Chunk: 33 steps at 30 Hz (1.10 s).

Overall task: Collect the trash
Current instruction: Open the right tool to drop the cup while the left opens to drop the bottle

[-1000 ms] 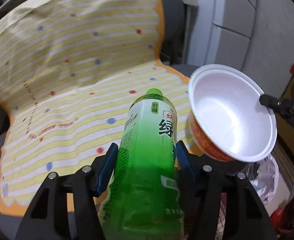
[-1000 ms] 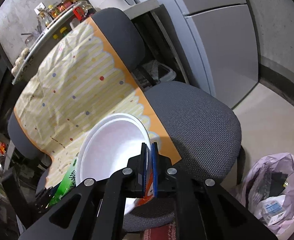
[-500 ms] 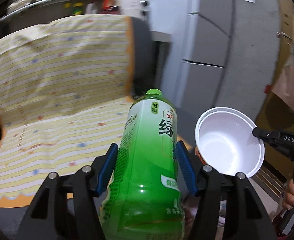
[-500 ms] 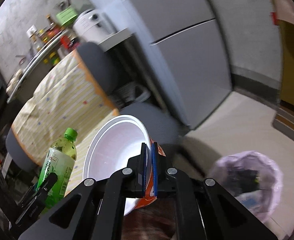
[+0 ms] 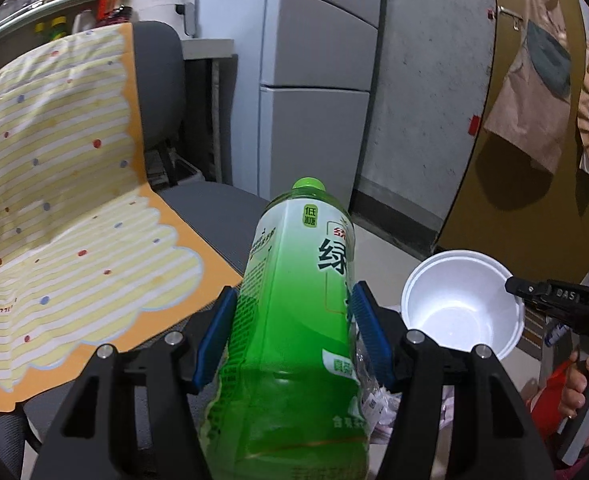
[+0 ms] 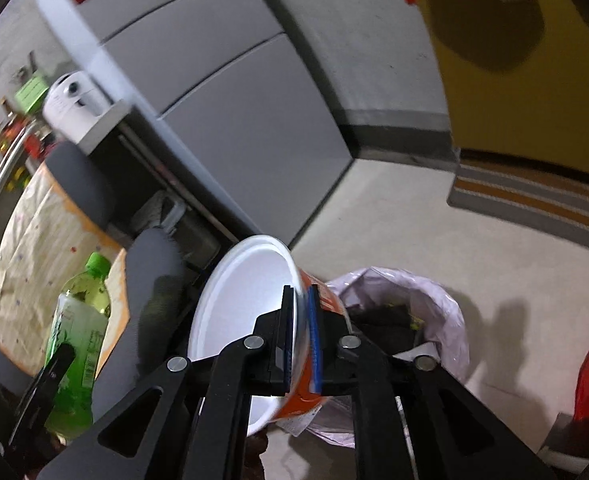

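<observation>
Both loads have swung off the chair (image 5: pixel 210 200) toward the trash bag (image 6: pixel 438 300) at lower right. Right hand-held gripper (image 6: pixel 302 340), its jaws just easing apart, still straddles the noodle bowl (image 6: pixel 242 300) rim above it; left hand-held gripper (image 5: pixel 290 332) clamps the green tea bottle (image 5: pixel 294 300). Neither is binned yet.

left claw (image 5: pixel 292 330): black angular arms, blue ribbed pads, silver screws
right claw (image 6: pixel 302 340): black, blue pads, white lettering

Green bottle (image 5: pixel 294 320) upright; white foam bowl (image 6: pixel 246 320) tilted above trash bag (image 6: pixel 426 312).
</observation>
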### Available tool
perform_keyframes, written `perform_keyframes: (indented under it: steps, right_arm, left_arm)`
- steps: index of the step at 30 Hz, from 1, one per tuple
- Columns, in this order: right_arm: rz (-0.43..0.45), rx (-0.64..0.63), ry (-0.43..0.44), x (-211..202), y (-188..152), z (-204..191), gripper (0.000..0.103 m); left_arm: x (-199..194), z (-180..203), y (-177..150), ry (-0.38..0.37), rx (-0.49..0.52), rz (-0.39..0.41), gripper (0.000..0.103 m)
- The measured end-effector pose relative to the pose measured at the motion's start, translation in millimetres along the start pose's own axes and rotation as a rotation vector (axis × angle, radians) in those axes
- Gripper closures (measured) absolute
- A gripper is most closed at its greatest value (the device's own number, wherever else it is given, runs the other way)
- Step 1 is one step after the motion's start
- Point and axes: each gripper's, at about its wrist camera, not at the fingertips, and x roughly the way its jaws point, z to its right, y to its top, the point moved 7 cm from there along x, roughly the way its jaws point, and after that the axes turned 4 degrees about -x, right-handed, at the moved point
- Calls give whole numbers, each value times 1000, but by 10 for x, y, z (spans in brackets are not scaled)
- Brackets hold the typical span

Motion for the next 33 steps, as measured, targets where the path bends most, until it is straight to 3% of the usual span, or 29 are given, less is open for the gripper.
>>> perform_keyframes:
  steps: [2,6,12,19,31,33]
  right_arm:
    - [-33,37,-15,104,-40,100,73]
    - [-27,24,-35,96,-82,100,72]
    - [29,-70,-6,-94,-11,-214,72]
    - [78,-141,28,-284,19,-435,72]
    - [163,-67,3,-520,242,-53,72]
    - [166,-49,-7,-522,254,25,72]
  left_arm:
    - [30,20,-32,1,7,-9,45]
    - [0,-30,-71,4,11,-11,44]
    - [-24,-24,-144,-22,17,-17,44]
    - [35,309,-267,-96,97,-55,44]
    - [384,1143,-210,-229,227,-114,44]
    - [486,1282,-202,-257,244,-136,39]
